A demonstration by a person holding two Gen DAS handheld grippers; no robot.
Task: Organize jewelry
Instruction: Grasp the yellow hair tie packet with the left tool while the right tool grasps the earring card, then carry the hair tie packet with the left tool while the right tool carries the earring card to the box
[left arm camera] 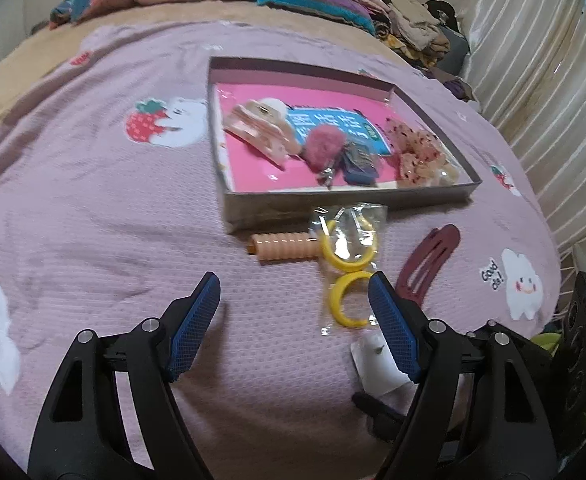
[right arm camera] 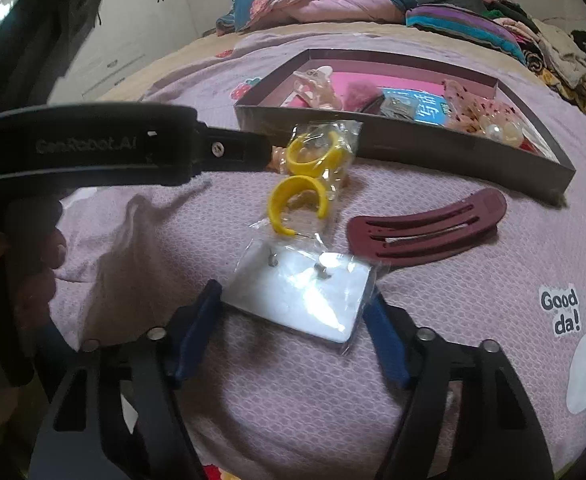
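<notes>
Two hand-held grippers over bed: right hand-held gripper (right arm camera: 295, 312) pinches bagged earring card (right arm camera: 299, 294) by edges; left hand-held gripper (left arm camera: 295, 308) gapes empty. Best lift level, carry to box (right arm camera: 413, 142) without crushing.

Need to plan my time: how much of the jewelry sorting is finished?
Done: hair claw, pompom and scrunchie lie in the box. In hand: the right hand-held gripper flanks the earring card. Left: yellow hoops, maroon clip, ribbed clip. Left hand-held gripper is open, empty.
</notes>
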